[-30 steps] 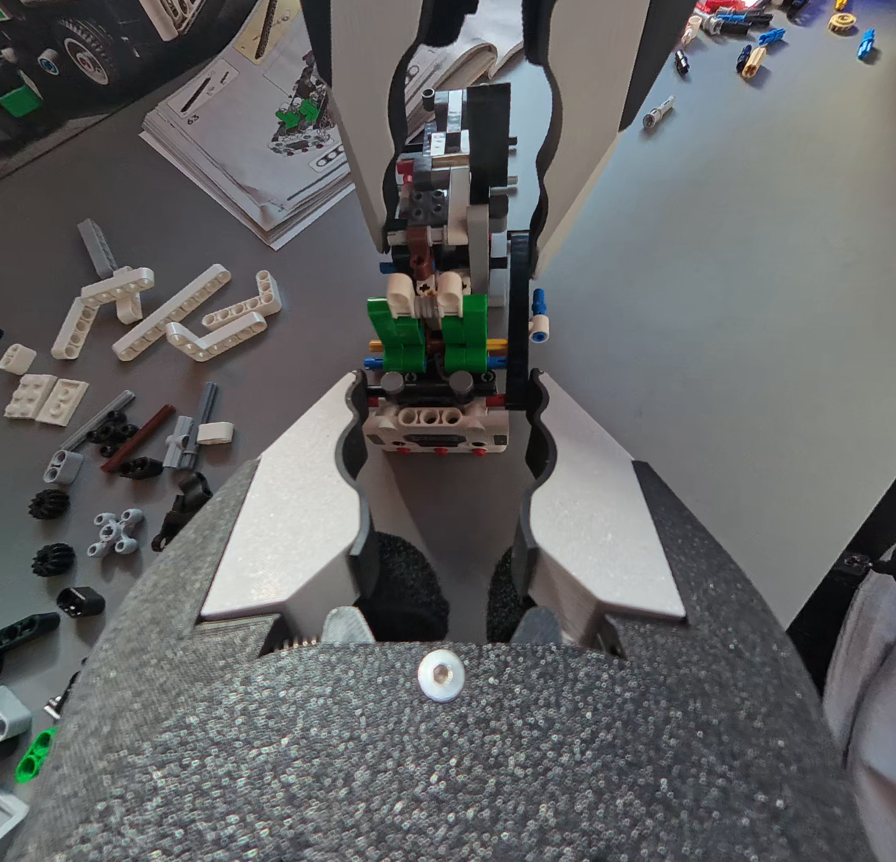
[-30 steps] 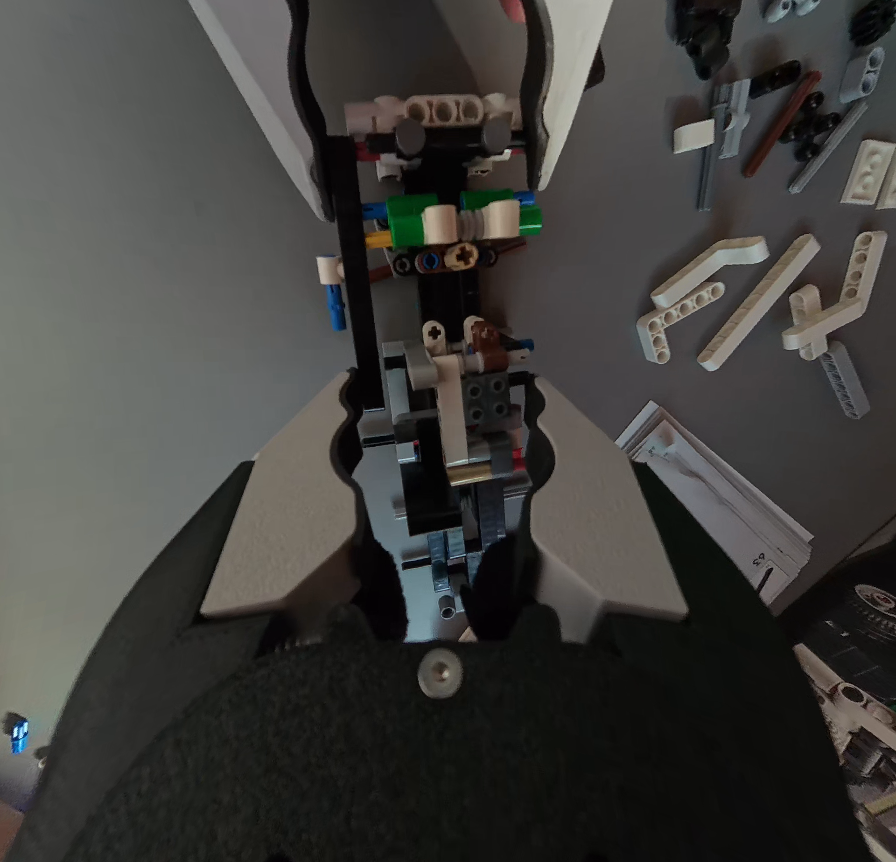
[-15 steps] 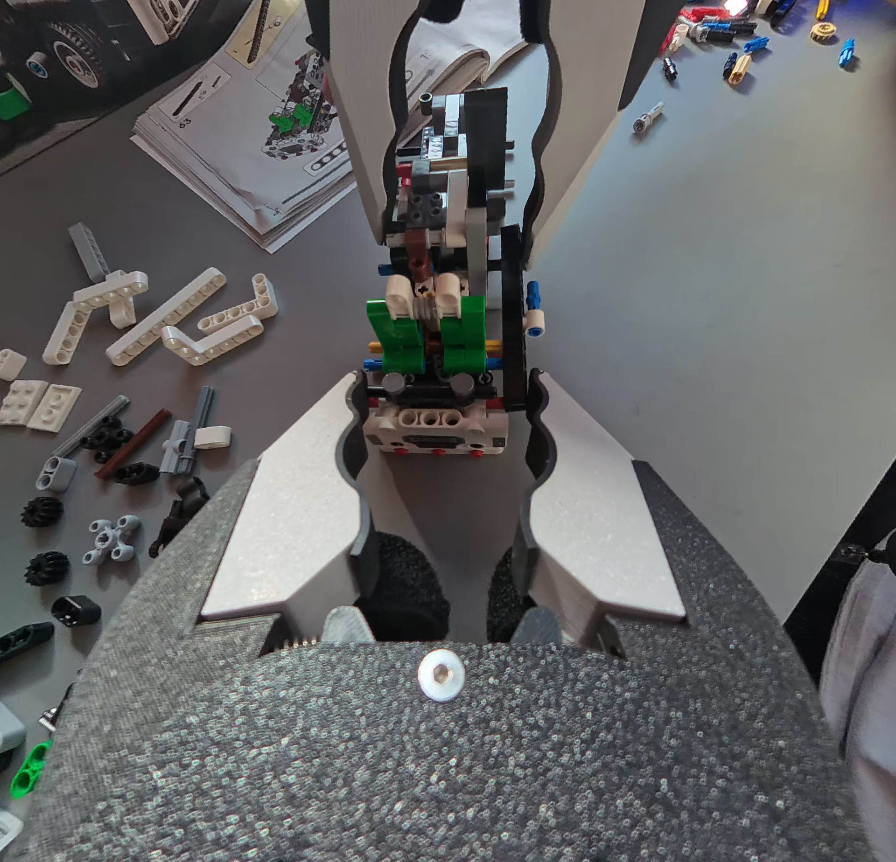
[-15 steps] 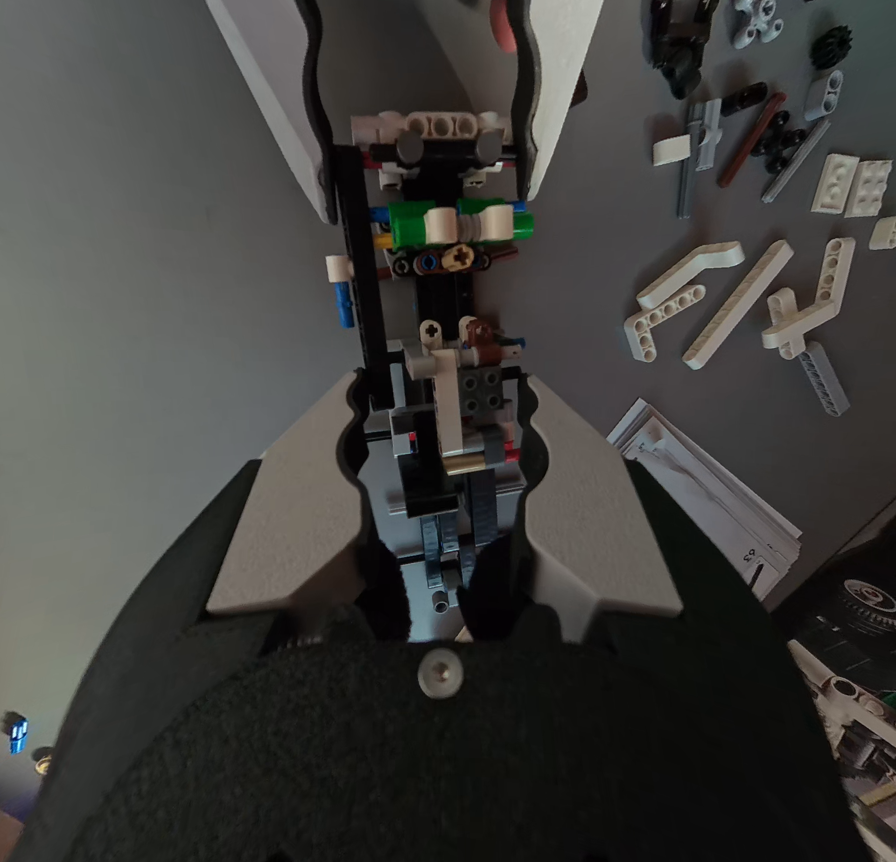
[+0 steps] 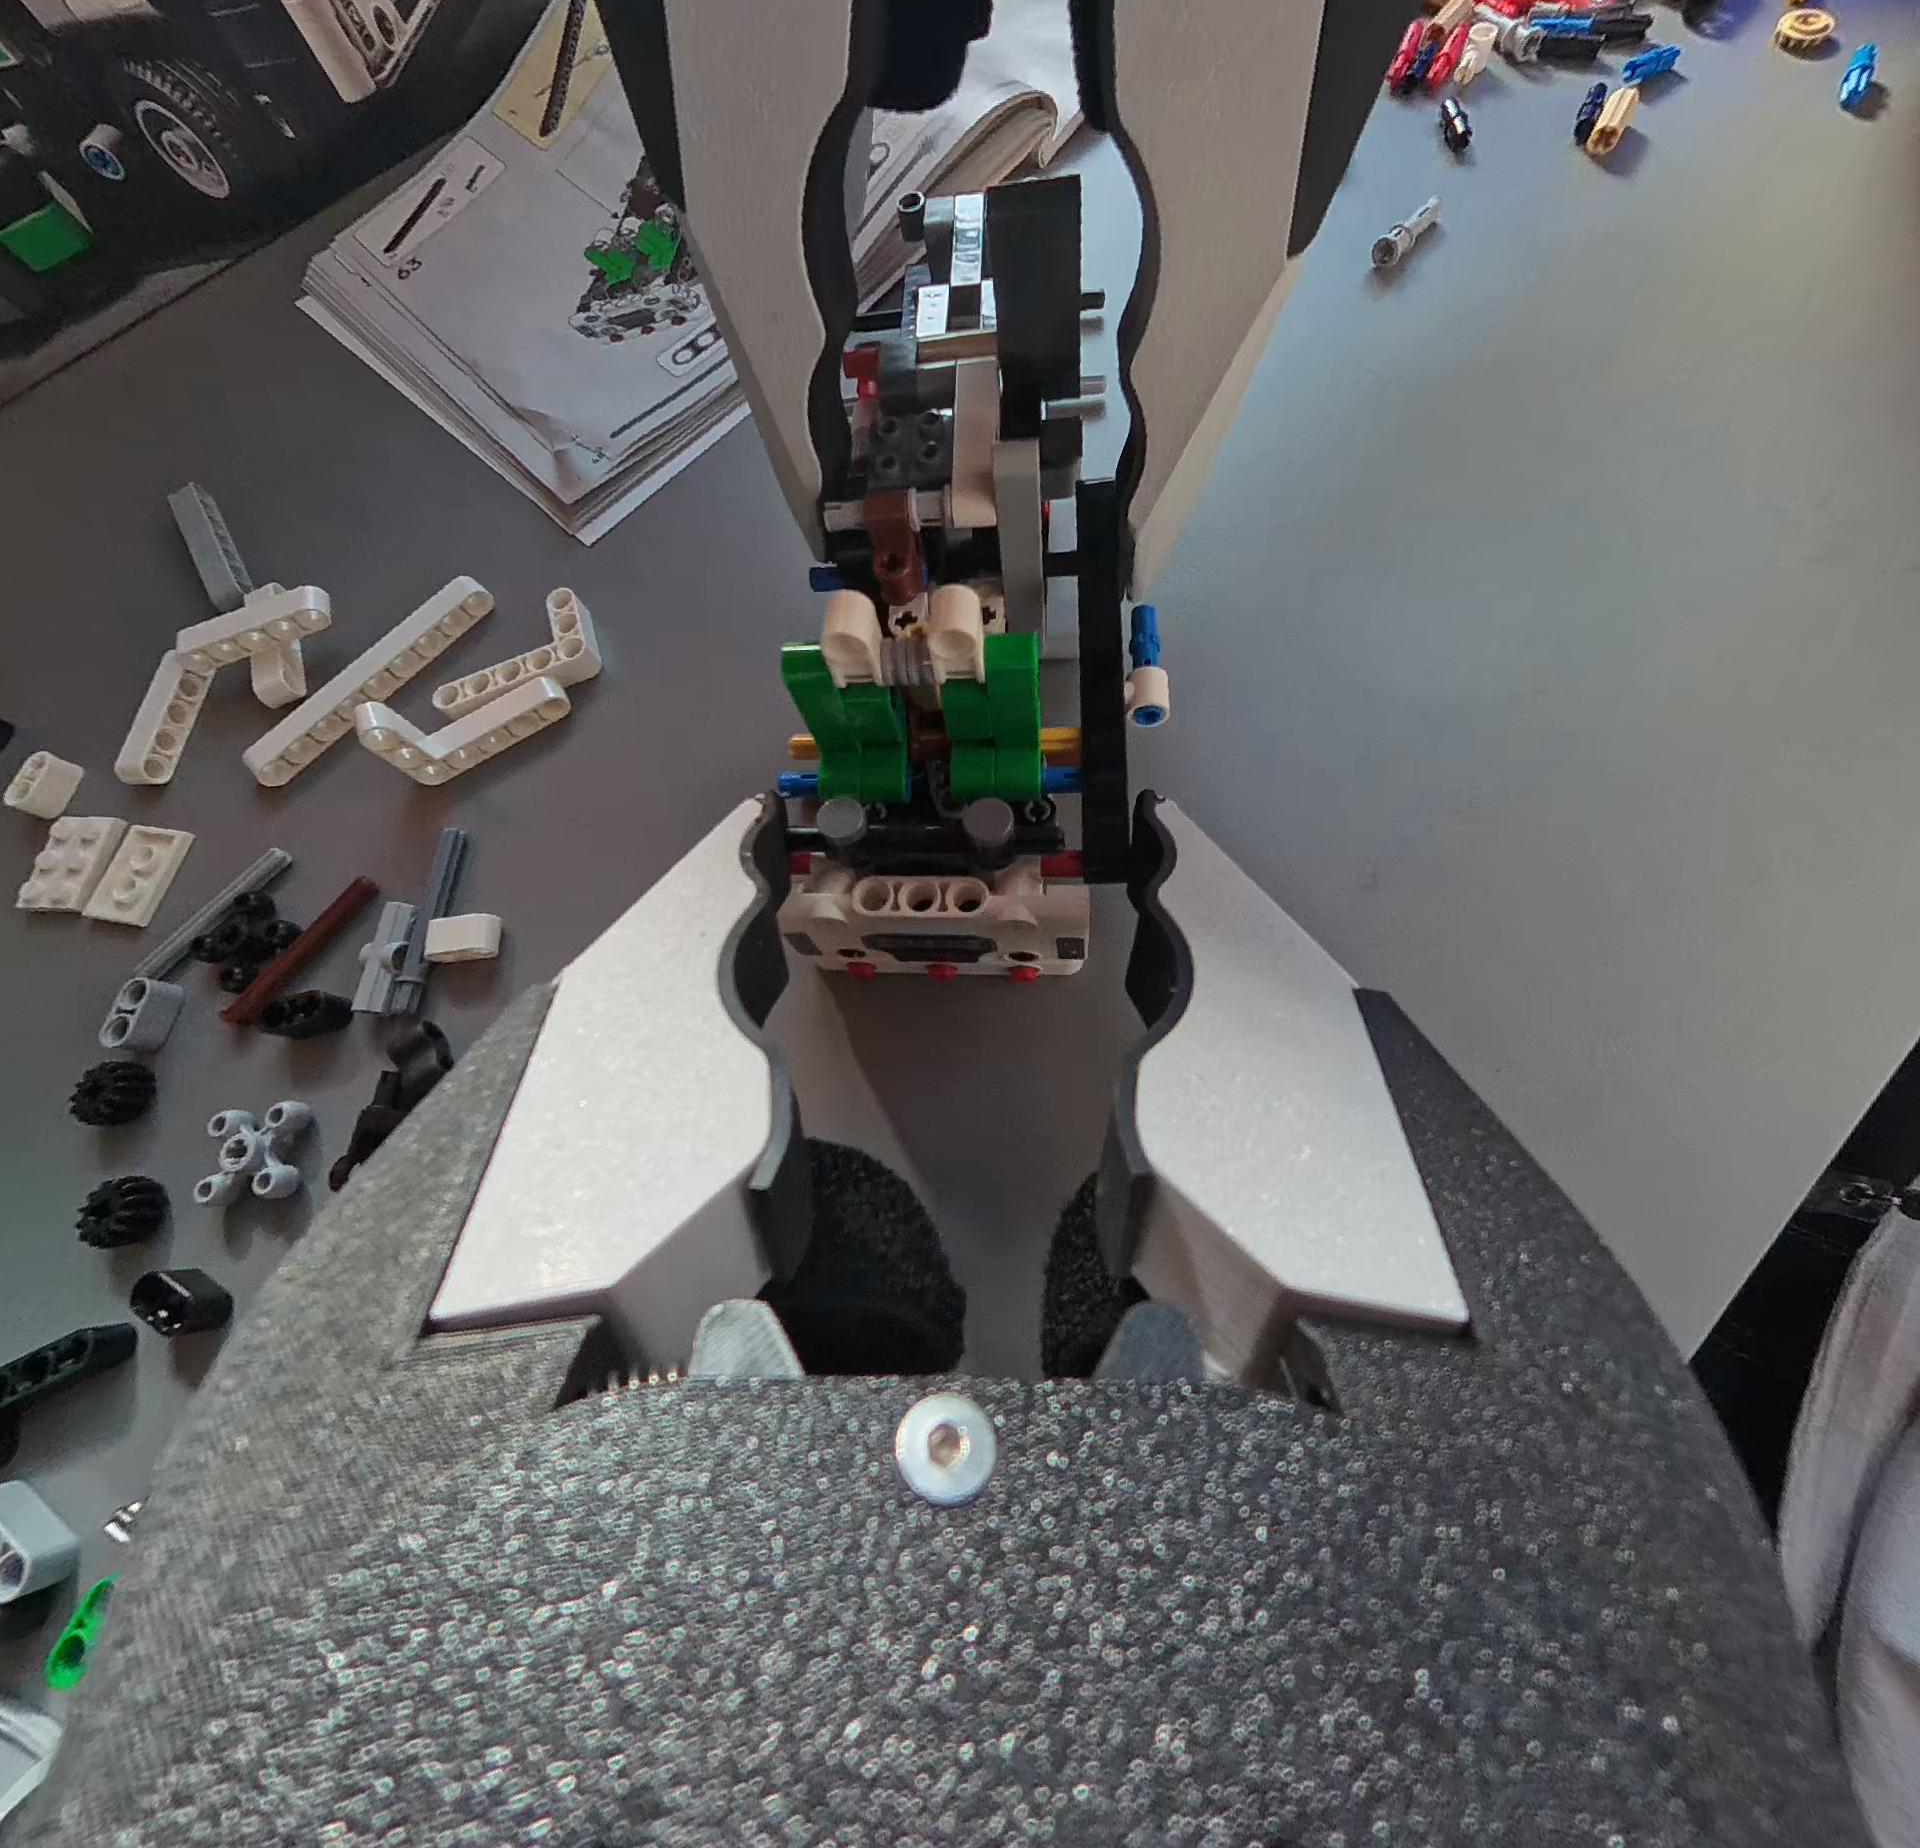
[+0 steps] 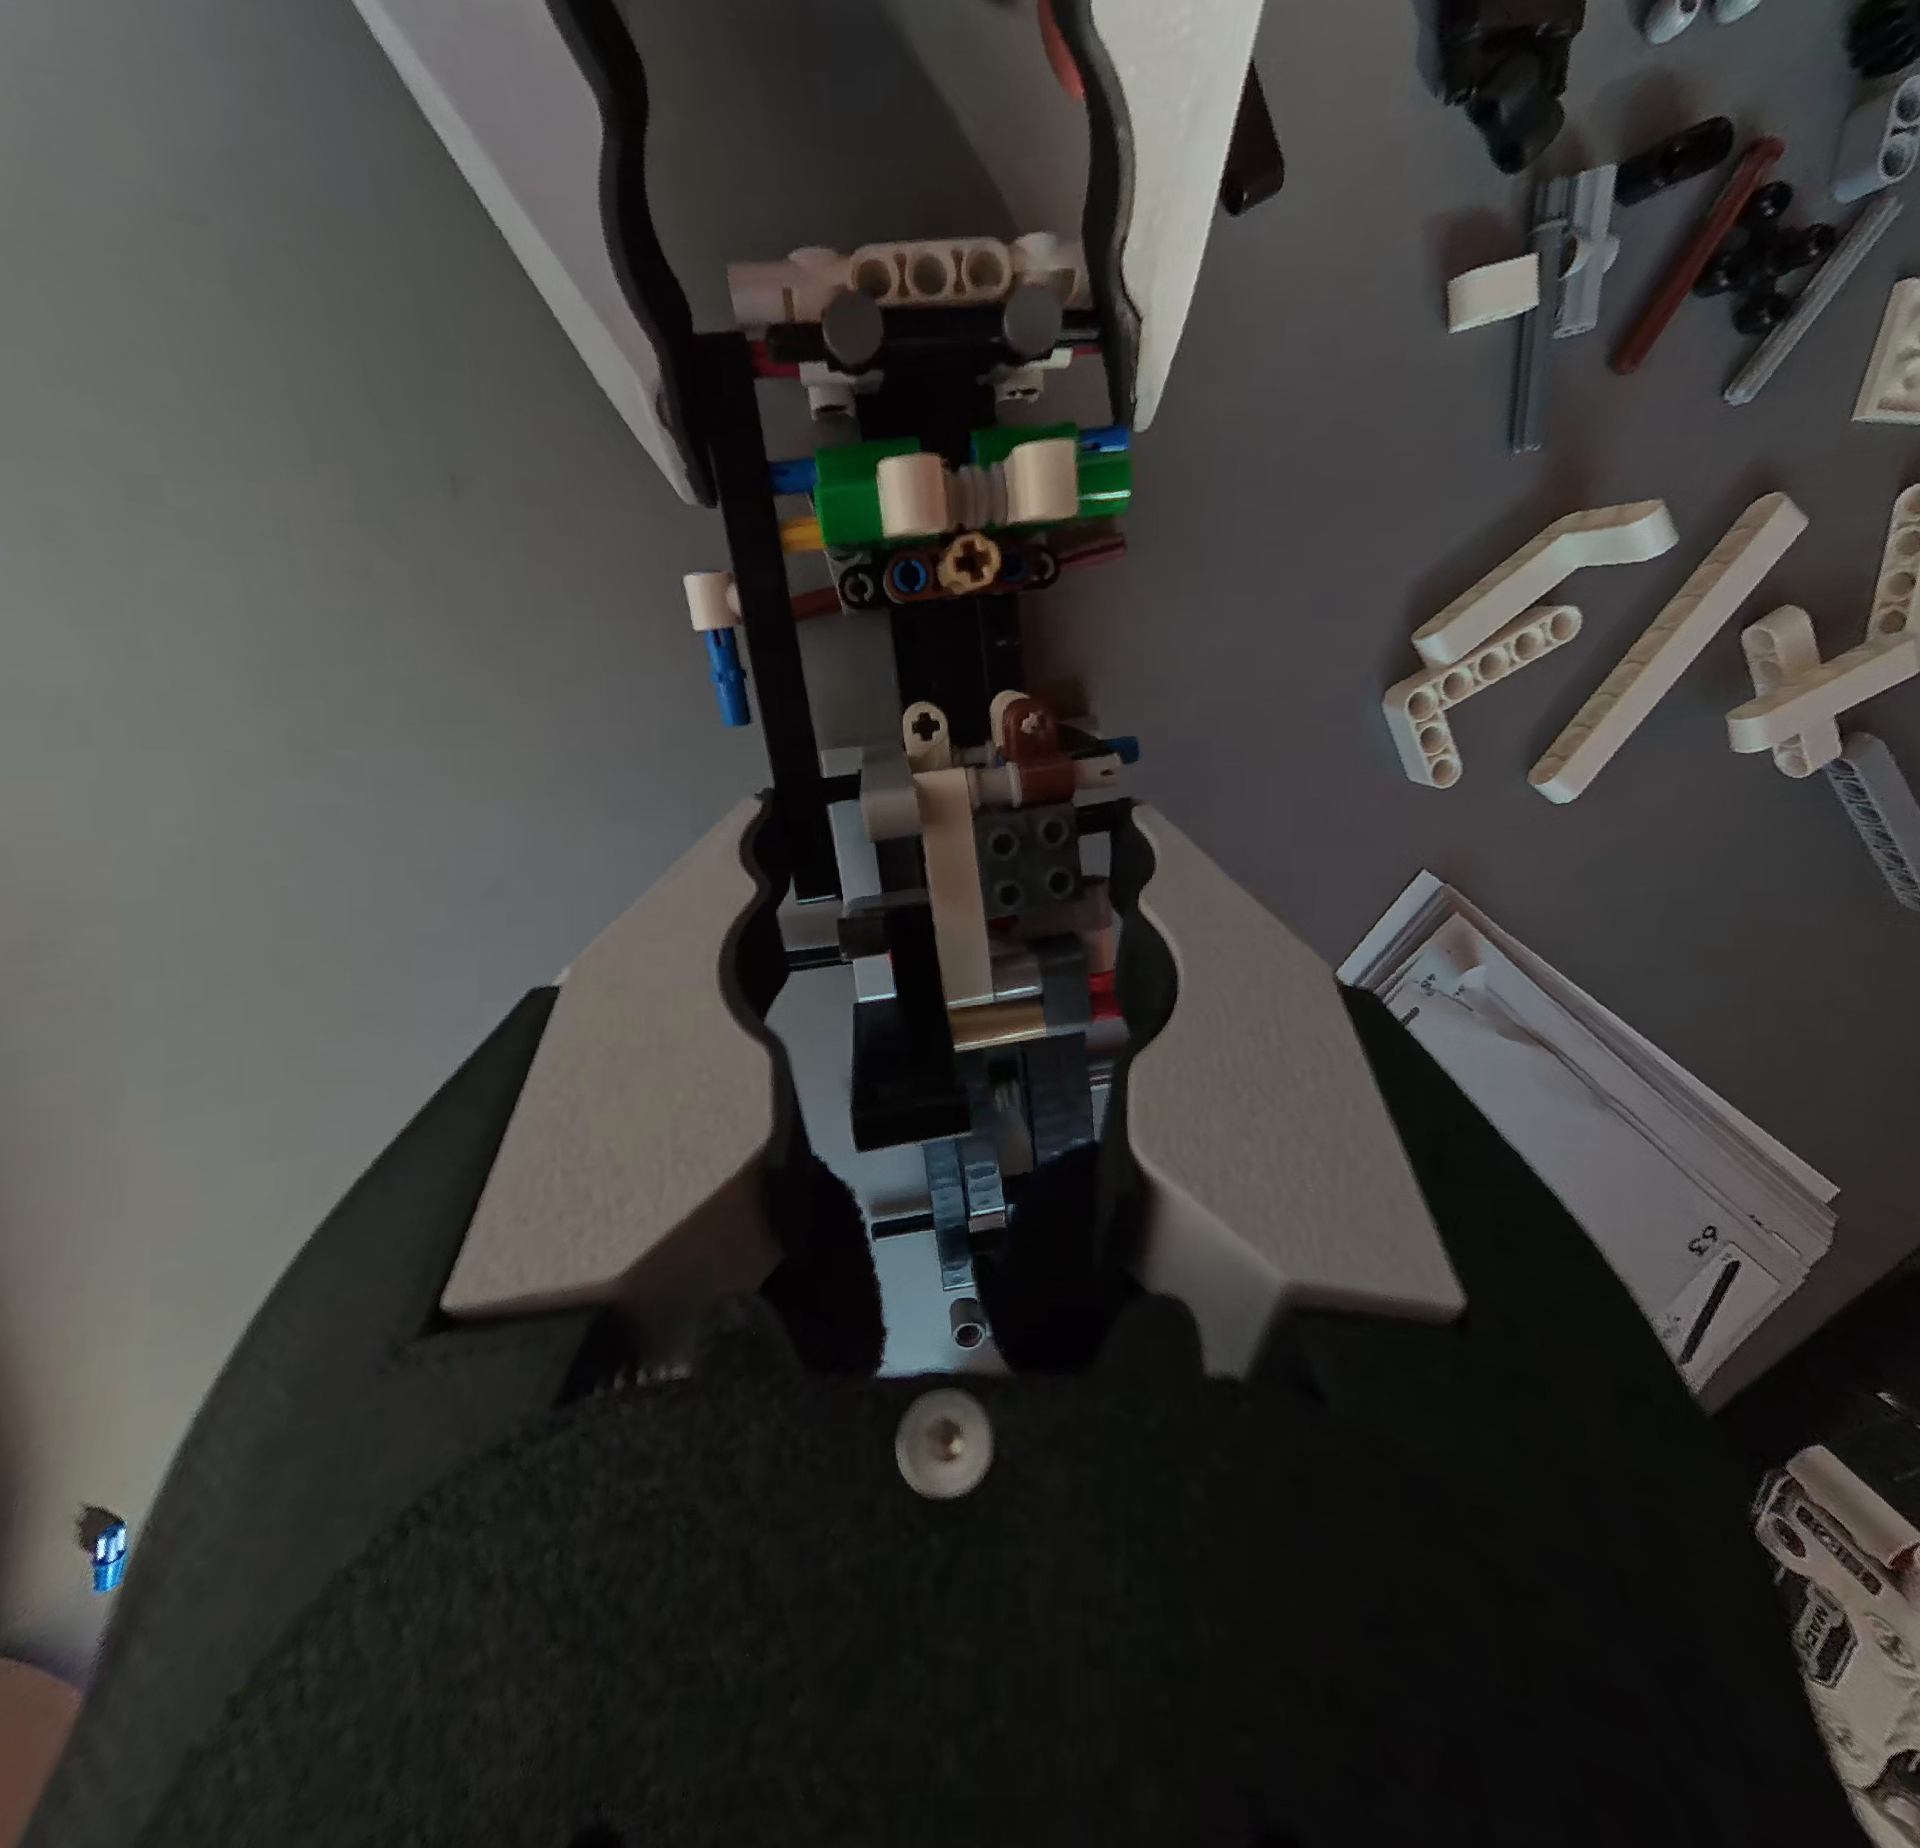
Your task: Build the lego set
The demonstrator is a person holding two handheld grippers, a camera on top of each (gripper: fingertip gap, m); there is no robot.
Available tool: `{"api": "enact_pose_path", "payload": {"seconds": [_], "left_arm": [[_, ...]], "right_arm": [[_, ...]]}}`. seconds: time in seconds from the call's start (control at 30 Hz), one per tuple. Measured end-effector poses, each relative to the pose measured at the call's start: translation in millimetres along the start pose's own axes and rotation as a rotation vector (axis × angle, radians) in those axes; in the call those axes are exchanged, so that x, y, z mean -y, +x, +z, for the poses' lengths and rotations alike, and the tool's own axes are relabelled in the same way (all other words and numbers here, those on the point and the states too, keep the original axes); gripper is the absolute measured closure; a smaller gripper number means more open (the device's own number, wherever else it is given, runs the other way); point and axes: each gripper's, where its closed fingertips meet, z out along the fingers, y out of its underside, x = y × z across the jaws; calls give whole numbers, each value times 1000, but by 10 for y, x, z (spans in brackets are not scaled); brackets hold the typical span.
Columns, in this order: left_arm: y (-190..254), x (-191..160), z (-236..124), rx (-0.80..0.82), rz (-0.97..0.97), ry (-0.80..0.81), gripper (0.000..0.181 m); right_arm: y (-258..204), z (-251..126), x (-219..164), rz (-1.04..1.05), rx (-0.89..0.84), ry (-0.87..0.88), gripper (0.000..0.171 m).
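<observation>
A partly built lego model (image 5: 914,718), long and narrow, has green bricks in the middle, a white end and a black side beam. My left gripper (image 5: 956,842) is shut on its white end. My right gripper (image 5: 977,551) comes from the opposite side and is shut on the far, grey and black end. In the right wrist view the model (image 6: 966,510) runs away from my right gripper (image 6: 951,832) to the left gripper (image 6: 914,437). A small blue and white pin (image 5: 1143,666) sticks out of the black beam. The model is held over the grey table.
Left of the model lie white angled beams (image 5: 364,676), small black and grey parts (image 5: 260,967) and the open instruction booklet (image 5: 499,344), with the set's box (image 5: 156,84) behind. Coloured pins (image 5: 1538,22) lie far right. A grey sleeve (image 5: 1860,1486) shows at the right edge. The grippers' ends are close to 6 cm from one another.
Both grippers keep their hold on the model. The pair has only drifted slightly over the table.
</observation>
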Motion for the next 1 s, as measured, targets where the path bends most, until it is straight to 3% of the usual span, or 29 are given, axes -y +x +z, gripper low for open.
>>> {"api": "enact_pose_path", "payload": {"seconds": [0.27, 0.5, 0.6, 0.8, 1.0], "left_arm": [[6, 4, 2, 3, -3, 1, 116], [-5, 2, -3, 11, -6, 2, 116], [-7, 1, -6, 8, -12, 2, 116], [1, 0, -5, 11, -1, 1, 116], [19, -28, -44, 19, 42, 1, 114]], "right_arm": [[24, 7, -3, -22, -11, 3, 118], [30, 1, -11, -20, -37, -4, 116], [-8, -12, -41, 8, -10, -18, 107], [-69, -167, 289, 8, 19, 138, 101], [-45, -50, 415, -7, 10, 152, 102]]}}
